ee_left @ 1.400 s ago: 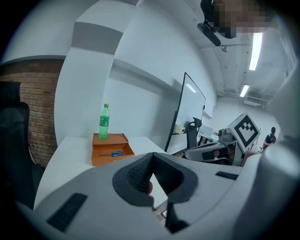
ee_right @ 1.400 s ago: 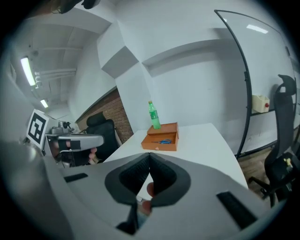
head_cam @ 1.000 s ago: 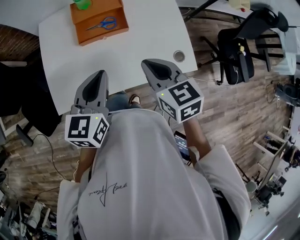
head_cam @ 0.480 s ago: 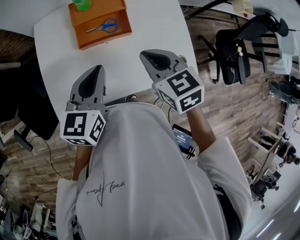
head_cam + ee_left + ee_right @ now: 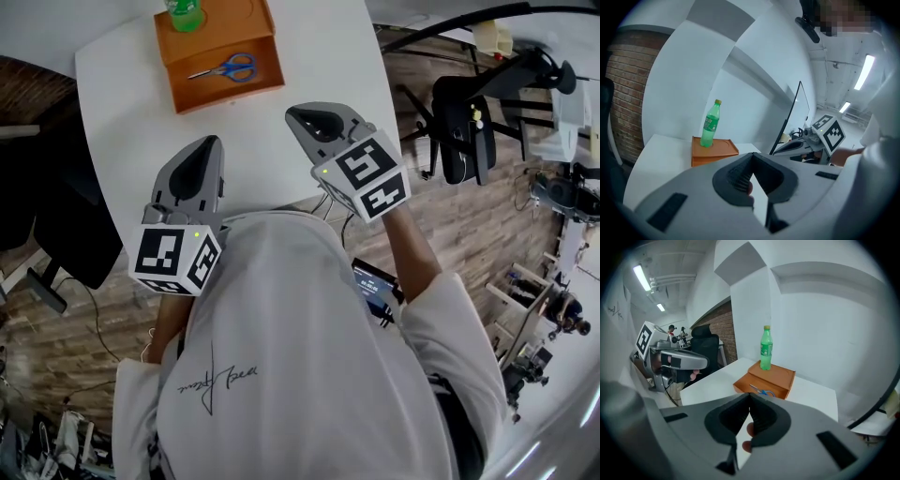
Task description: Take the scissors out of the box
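An orange box (image 5: 265, 86) stands at the far end of the white table (image 5: 122, 112). Blue-handled scissors (image 5: 225, 68) lie flat inside it, and a green bottle (image 5: 185, 11) stands in its back part. My left gripper (image 5: 209, 142) hovers over the table's near edge, jaws closed together and empty. To its right, my right gripper (image 5: 300, 112) is also shut and empty, pointing down toward the box. The right gripper view shows the box (image 5: 783, 379), the scissors (image 5: 762, 391) and the bottle (image 5: 766, 348) ahead of the jaws. In the left gripper view the box (image 5: 723, 150) and bottle (image 5: 710, 123) are ahead on the left.
A black office chair (image 5: 467, 127) stands on the wood floor right of the table. Another dark chair (image 5: 42, 220) is at the left. White walls rise behind the table. The box sits well beyond both grippers.
Both grippers have moved forward over the table's near edge toward the box. The right one has rolled a little. Both stay shut.
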Demonstrator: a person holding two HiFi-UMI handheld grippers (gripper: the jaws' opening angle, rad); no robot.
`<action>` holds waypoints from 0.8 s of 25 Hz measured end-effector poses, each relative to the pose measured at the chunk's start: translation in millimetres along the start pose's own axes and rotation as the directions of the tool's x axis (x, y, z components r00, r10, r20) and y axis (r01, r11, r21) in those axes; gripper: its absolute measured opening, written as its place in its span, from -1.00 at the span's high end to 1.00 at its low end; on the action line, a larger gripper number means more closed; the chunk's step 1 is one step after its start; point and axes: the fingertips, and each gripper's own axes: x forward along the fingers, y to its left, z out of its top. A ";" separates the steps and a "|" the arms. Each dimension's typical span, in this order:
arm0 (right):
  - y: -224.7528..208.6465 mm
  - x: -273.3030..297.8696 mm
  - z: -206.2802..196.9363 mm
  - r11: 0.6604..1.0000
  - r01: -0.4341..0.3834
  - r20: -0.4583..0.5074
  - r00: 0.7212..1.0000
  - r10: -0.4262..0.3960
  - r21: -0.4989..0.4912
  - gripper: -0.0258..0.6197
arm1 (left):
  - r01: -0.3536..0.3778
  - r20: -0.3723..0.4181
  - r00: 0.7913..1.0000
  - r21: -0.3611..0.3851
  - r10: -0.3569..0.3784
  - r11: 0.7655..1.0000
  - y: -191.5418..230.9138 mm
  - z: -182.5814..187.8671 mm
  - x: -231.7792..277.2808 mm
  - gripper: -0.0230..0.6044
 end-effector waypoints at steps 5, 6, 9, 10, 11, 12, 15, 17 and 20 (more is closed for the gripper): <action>4.2 27.3 4.5 0.997 -0.046 -0.060 0.997 0.042 -0.067 0.87 | 0.050 -0.011 0.999 -0.009 -0.050 0.999 3.6 0.9 11.5 0.90; 3.3 30.5 4.6 0.996 -0.047 -0.069 0.997 0.042 -0.075 0.86 | 0.060 -0.011 0.998 -0.005 -0.060 0.998 2.0 1.7 13.4 0.90; -0.4 37.6 4.3 0.994 -0.046 -0.105 0.994 0.035 -0.099 0.84 | 0.083 -0.021 0.996 -0.009 -0.083 0.997 -0.9 -0.2 16.4 0.90; -0.6 39.3 4.8 0.992 -0.047 -0.120 0.992 0.033 -0.114 0.84 | 0.087 -0.028 0.996 -0.015 -0.087 0.996 -0.3 -2.1 16.7 0.90; -0.2 40.9 5.9 0.990 -0.050 -0.132 0.991 0.033 -0.131 0.84 | 0.089 -0.033 0.995 -0.022 -0.089 0.996 0.8 -4.0 16.9 0.90; 0.2 42.5 7.3 0.988 -0.054 -0.141 0.990 0.033 -0.148 0.84 | 0.089 -0.036 0.995 -0.030 -0.090 0.996 2.3 -5.7 17.3 0.90; -0.9 50.8 8.3 0.977 -0.073 -0.170 0.985 0.038 -0.201 0.83 | 0.079 -0.036 0.996 -0.051 -0.081 0.996 9.0 -9.6 19.4 0.90; -0.6 58.3 6.6 0.967 -0.096 -0.198 0.979 0.049 -0.236 0.76 | 0.056 -0.037 0.998 -0.038 -0.057 0.998 14.9 -11.1 19.9 0.90; -4.1 68.7 4.3 0.953 -0.129 -0.232 0.970 0.065 -0.274 0.73 | 0.006 -0.037 0.999 0.026 -0.005 1.000 19.8 -10.4 21.9 0.90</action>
